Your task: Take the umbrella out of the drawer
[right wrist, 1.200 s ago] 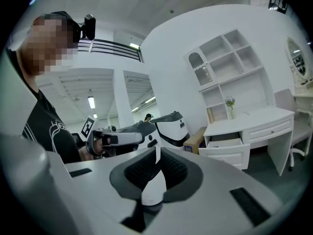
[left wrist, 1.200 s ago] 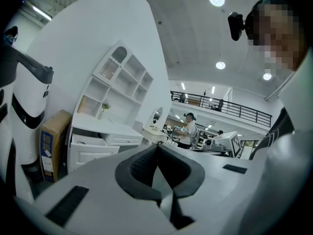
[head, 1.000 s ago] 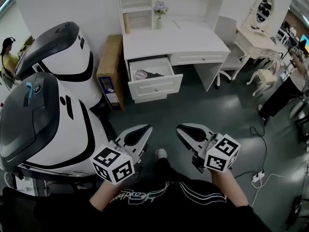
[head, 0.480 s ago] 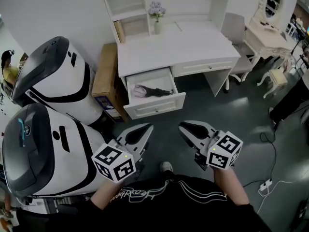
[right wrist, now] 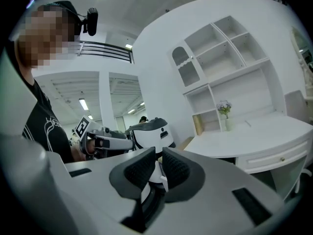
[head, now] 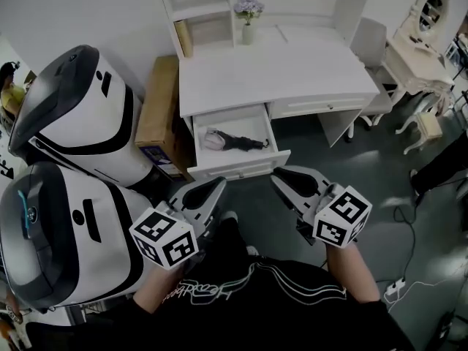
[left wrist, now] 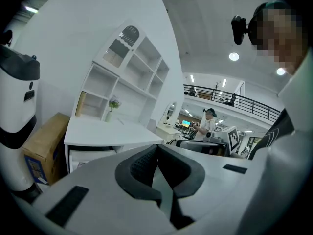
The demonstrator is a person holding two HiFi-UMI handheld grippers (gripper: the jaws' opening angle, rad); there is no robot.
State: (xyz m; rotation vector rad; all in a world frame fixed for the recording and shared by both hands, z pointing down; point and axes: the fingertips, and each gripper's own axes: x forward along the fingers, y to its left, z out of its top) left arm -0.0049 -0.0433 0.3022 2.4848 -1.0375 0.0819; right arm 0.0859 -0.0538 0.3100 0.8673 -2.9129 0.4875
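The white desk (head: 270,72) has its left drawer (head: 245,168) pulled open. Inside lies a folded black umbrella (head: 235,142) with a pale pink end, pointing left. My left gripper (head: 216,185) is shut and empty, its tip just short of the drawer front's left corner. My right gripper (head: 279,172) is also shut and empty, its tip beside the drawer's right front corner. In the left gripper view the left gripper (left wrist: 157,148) has its pads meeting, and the drawer front (left wrist: 90,155) shows below the desk top. The right gripper (right wrist: 157,153) looks level toward the desk; the umbrella is hidden there.
Two large white-and-black machine shells (head: 77,115) (head: 58,232) stand close on the left. A cardboard box (head: 157,112) leans beside the desk. A flower vase (head: 248,22) sits on the desk. A chair (head: 373,57), a vanity table (head: 420,46) and floor cables (head: 398,218) are at right.
Both grippers have travelled forward toward the desk, still shut. The open drawer, far ahead a second ago, now lies right at their tips.
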